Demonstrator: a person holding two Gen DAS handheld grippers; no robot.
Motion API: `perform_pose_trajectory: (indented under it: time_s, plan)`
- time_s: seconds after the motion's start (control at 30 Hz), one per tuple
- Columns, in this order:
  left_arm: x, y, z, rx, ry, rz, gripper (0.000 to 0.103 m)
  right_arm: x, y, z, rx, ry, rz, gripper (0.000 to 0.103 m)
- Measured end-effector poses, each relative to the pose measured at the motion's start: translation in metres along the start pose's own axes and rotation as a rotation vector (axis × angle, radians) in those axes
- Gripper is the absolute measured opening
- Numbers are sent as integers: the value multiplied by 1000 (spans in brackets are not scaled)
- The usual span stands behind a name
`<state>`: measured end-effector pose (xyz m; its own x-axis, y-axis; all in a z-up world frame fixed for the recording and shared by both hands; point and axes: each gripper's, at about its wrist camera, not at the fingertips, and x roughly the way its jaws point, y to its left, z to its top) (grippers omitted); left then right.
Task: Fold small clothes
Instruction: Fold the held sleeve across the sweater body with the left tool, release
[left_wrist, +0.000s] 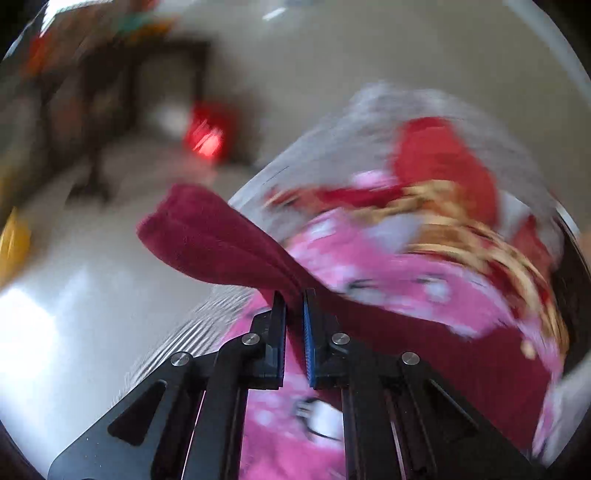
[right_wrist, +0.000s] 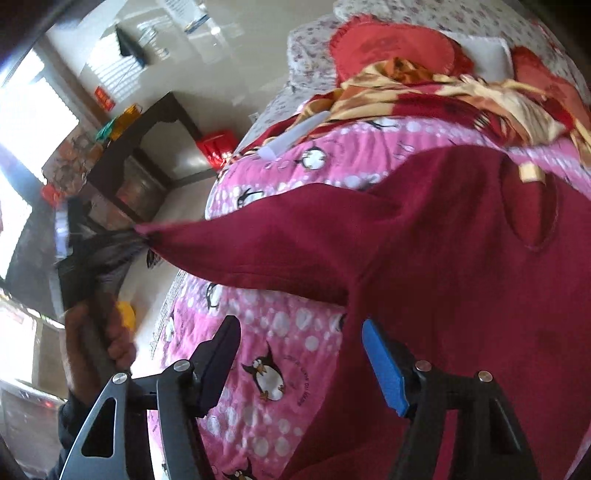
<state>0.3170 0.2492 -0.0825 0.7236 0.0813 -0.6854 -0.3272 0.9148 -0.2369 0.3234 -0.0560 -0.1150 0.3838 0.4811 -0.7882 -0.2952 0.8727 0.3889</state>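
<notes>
Daylit, window (right_wrist: 22, 122) glare, left view motion-blurred, fisheye-warped edges

Home bedroom. Bed ahead of both claws: pink penguin-print quilt (right_wrist: 280, 332), red-and-gold blanket (right_wrist: 424, 92) beyond it, red cushions (right_wrist: 388, 48) at far end on floral sheet (right_wrist: 424, 11). Dark wooden table (right_wrist: 155, 122) far left, pale tiled floor (right_wrist: 229, 59).

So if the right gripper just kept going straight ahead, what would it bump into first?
Probably the dark red garment. The right gripper stands open, pointing down at the pink penguin blanket, with the garment's edge hanging just ahead of its blue pad. Depth is unclear, so it might hit the blanket first.
</notes>
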Motion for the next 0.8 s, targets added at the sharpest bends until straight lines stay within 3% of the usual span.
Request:
perform_pose_trajectory:
  time_s: [0.13,0.2,0.33,0.43,0.5,0.63,0.8]
  plan:
    - [-61,-71,-33,296,-105,-159,7,-20,-33,-14,101,-35,61,67]
    - [-77,-98,-58,418,-116,-212,7,-31,-49,-23,146,-54,90,67]
    - [-77,-152,-138,634,-10,-325,7,-59,-95,-49,267,-104,152,67]
    - [-50,-174,-192,713,135,-357,7,-66,-139,-72,394,-112,222,67]
    - [-29,-186,-230,792,236,-317,7,-60,-168,-89,487,-92,297,67]
    - [-30,-186,-252,802,262,-296,7,-46,-208,-120,625,-29,362,69]
    - [-33,-187,-257,768,308,-297,7,-44,-207,-129,638,-23,443,73]
